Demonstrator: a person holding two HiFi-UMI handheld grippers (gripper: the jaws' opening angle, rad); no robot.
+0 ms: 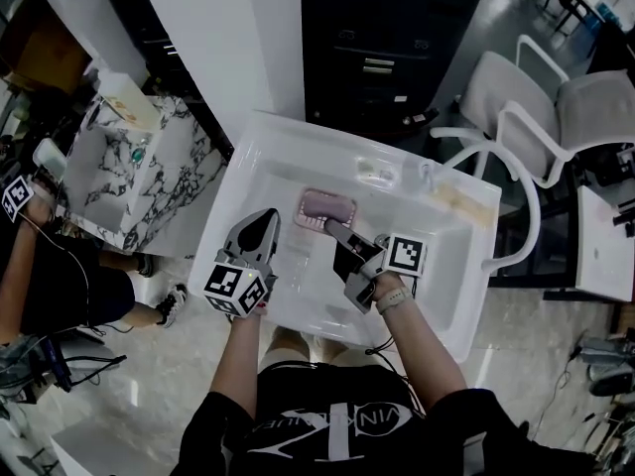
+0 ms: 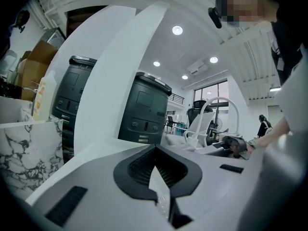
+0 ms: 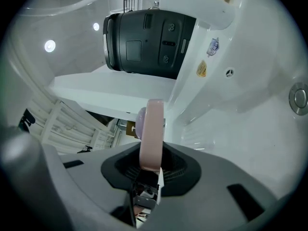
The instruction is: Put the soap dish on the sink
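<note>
Soap dish is clamped in the right gripper. The jaws are narrowly apart and pinch its near edge, and it hangs over the far part of the sink bowl, not set down yet. In the right gripper view the dish sits edge-on between the pads. Left gripper has its jaws closed on nothing, just beside the right one, over the bowl.

Risks we see:
- We grip one edge only, so the dish could pivot or slip out and drop into the bowl.
- Letting go while it's in the air could make it bounce or land upside down.
- A small clear item sits on the far ledge (can't tell what it is). Setting down there could knock it or leave the dish tilted on it.
- The left gripper is close enough to bump the dish if we swing across.

Count: one soap dish, two grippers, one white sink, one marble sink to its left, two white chairs.
</note>
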